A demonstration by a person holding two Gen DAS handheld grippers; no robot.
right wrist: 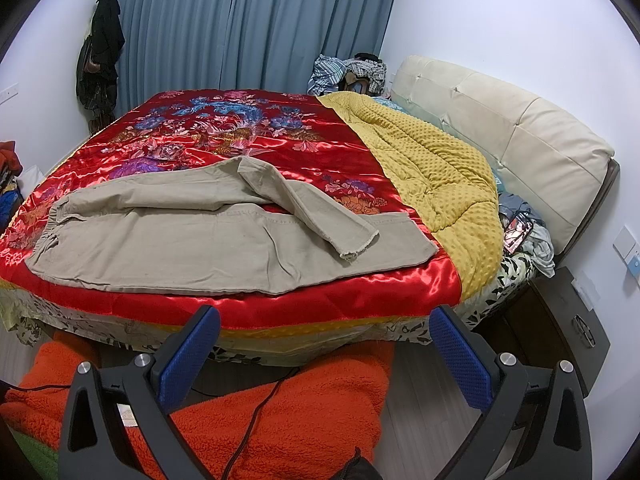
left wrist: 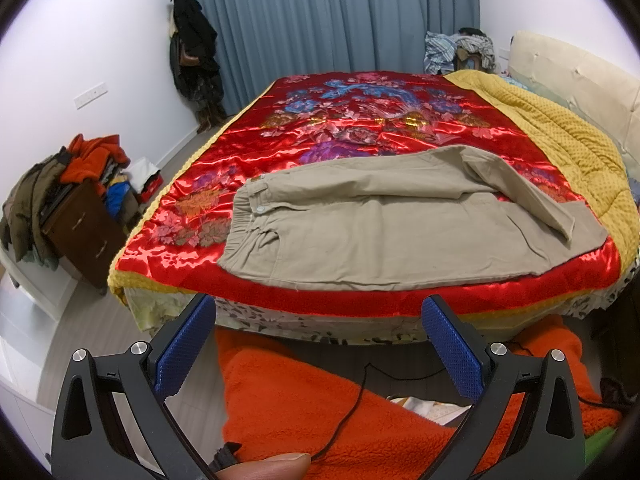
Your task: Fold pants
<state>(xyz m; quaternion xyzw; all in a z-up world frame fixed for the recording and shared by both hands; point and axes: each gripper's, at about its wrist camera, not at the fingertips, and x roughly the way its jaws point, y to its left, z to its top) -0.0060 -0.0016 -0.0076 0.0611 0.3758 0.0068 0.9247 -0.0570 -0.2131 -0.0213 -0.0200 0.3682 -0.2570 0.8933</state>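
pants (left wrist: 400, 232) lie flat near the bed's (left wrist: 360, 304) front edge on the red satin cover (left wrist: 320, 120), far leg crumpled across the near one. folding looks unstarted; next, straighten that leg. left tongs (left wrist: 318, 312) and right tongs (right wrist: 324, 322) hang apart, empty.

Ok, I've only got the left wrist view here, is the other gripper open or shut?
Observer: Open. The right gripper holds nothing, short of the beige cotton pants.
Operator: What's beyond the yellow dimpled quilt?
Observer: A dark brown wooden nightstand, on the floor below the cream padded headboard.
Operator: And the hem of the folded-over pant leg?
Observer: The hem is frayed and lies on the lower leg.
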